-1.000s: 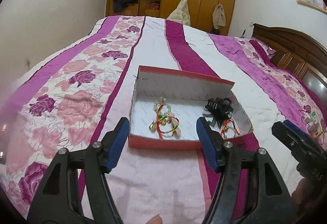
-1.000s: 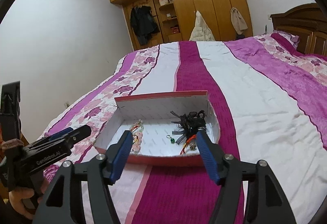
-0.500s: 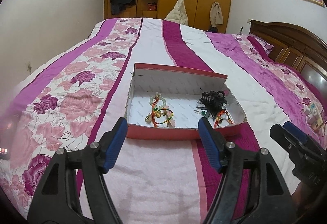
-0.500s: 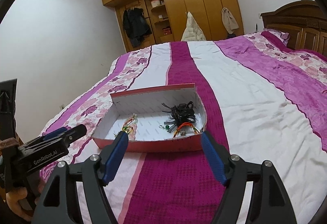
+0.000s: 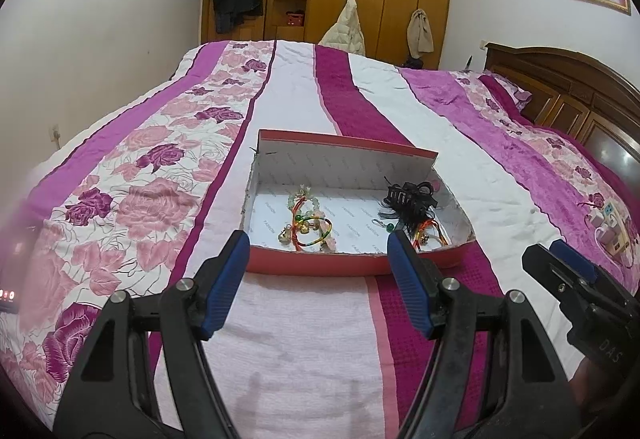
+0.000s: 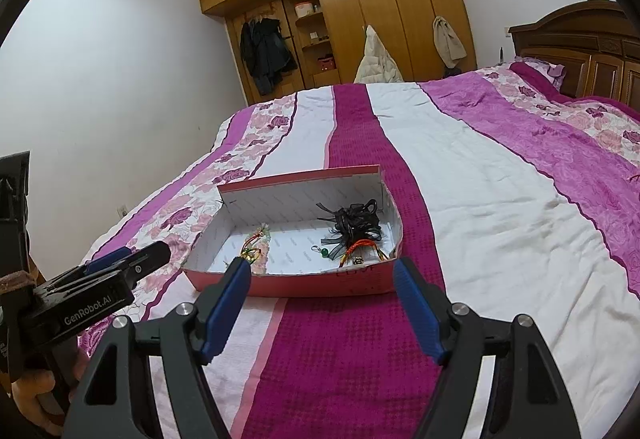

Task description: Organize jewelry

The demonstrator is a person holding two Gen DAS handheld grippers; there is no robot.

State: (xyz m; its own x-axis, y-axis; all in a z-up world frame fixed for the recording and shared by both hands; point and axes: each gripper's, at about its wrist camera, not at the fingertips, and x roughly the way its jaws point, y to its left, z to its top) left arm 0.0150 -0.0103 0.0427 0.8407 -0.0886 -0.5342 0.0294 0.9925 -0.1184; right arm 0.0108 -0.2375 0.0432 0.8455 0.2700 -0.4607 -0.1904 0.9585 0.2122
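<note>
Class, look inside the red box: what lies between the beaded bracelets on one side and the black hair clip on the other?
Between the beaded bracelets and the black hair clip shows bare white box lining printed with small lettering, in both wrist views; one small green-beaded charm lies near the clip.

Left gripper body: "GenRobot.AI", white print on its black side.
Box inner floor: "FASHION", small grey print repeated across the white lining.
Right gripper body: "DAS", partly cut off.
</note>
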